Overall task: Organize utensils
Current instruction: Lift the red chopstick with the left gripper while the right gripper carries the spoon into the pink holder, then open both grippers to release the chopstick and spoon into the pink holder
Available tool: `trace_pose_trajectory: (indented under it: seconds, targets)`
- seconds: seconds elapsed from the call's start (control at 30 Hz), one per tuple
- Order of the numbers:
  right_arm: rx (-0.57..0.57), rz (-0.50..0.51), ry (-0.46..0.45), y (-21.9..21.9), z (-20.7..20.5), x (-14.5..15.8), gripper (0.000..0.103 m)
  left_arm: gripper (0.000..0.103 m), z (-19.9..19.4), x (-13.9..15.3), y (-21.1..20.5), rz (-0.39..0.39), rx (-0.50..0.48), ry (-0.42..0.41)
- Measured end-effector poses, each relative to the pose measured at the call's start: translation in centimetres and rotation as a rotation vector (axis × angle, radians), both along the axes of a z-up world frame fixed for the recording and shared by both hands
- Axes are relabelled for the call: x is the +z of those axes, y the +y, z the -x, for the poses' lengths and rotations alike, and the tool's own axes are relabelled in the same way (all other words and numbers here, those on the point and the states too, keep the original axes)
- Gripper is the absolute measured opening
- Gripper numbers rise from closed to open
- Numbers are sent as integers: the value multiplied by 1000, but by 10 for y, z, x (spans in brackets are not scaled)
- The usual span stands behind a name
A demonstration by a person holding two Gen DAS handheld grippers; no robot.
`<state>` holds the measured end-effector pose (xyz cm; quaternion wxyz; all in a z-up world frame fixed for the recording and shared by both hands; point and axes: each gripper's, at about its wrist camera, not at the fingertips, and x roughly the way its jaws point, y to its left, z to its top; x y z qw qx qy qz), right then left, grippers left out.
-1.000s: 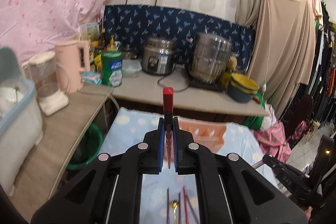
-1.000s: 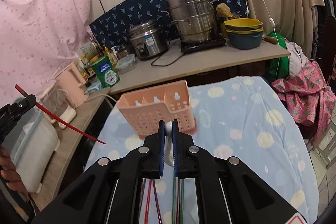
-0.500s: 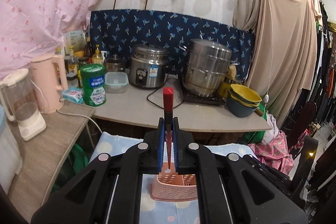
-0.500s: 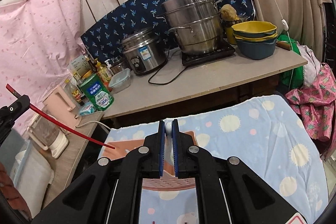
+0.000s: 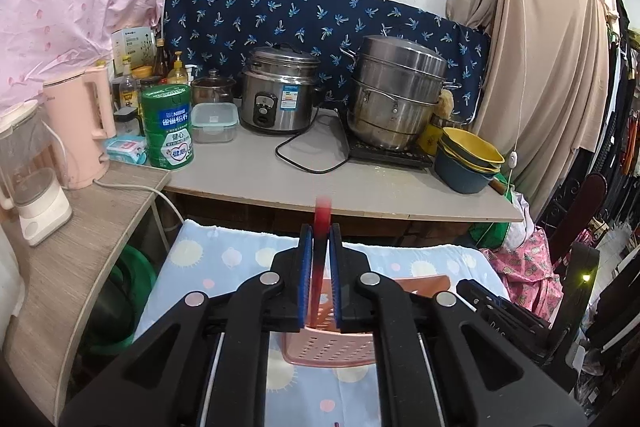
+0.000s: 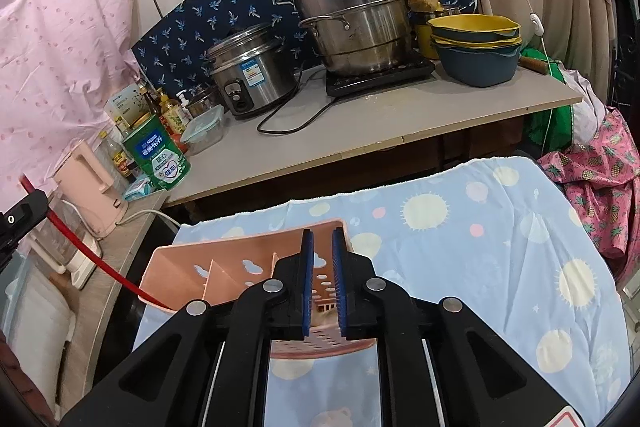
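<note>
now the right gripper (image 6: 320, 279) has just parted its jaws, and the white spoon it carried a moment ago is gone from between them, apparently dropped into the pink caddy (image 6: 240, 269) near the blue tablecloth's (image 6: 480, 227) far left corner. the left gripper (image 5: 320, 279), jaws just easing apart, has the red chopstick (image 5: 320, 227) between them above the caddy.

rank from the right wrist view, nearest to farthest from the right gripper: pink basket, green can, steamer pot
1. Pink basket: directly under the right gripper, on the blue cloth.
2. Green can: on the counter, up to the left.
3. Steamer pot: farthest, at the counter's back by the wall.
</note>
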<state>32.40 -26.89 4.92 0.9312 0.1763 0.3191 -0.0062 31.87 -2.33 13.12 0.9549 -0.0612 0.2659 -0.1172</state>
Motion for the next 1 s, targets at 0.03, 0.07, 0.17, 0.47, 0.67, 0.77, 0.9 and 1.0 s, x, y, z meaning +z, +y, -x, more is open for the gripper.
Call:
trace_pose_trajectory:
  seconds: [0.03,0.07,0.17,0.47,0.67,0.77,0.9,1.0]
  targets:
    - [0,0,-2,0,1,1,11,13,1,1,0,-1,4,-3]
    - [-2,0,-5,-1,3,1,12,19,1,2,1,1,5,-6]
    - [-4,9,-17,0,10,6,14,33,6,5,2,-1,14,-16]
    - [7,14,-52,8,64,23,21,53,49,11,14,-3,5,-5]
    - [6,-25,-35,9,126,20,26,57,100,-6,26,2,-11,60]
    - [15,-48,-12,13,162,9,28,58,130,-24,30,4,-15,111]
    - [26,-46,45,21,209,-16,31,58,168,-57,33,-12,-22,187]
    - [40,-44,106,28,240,-40,31,58,197,-88,35,-15,-31,263]
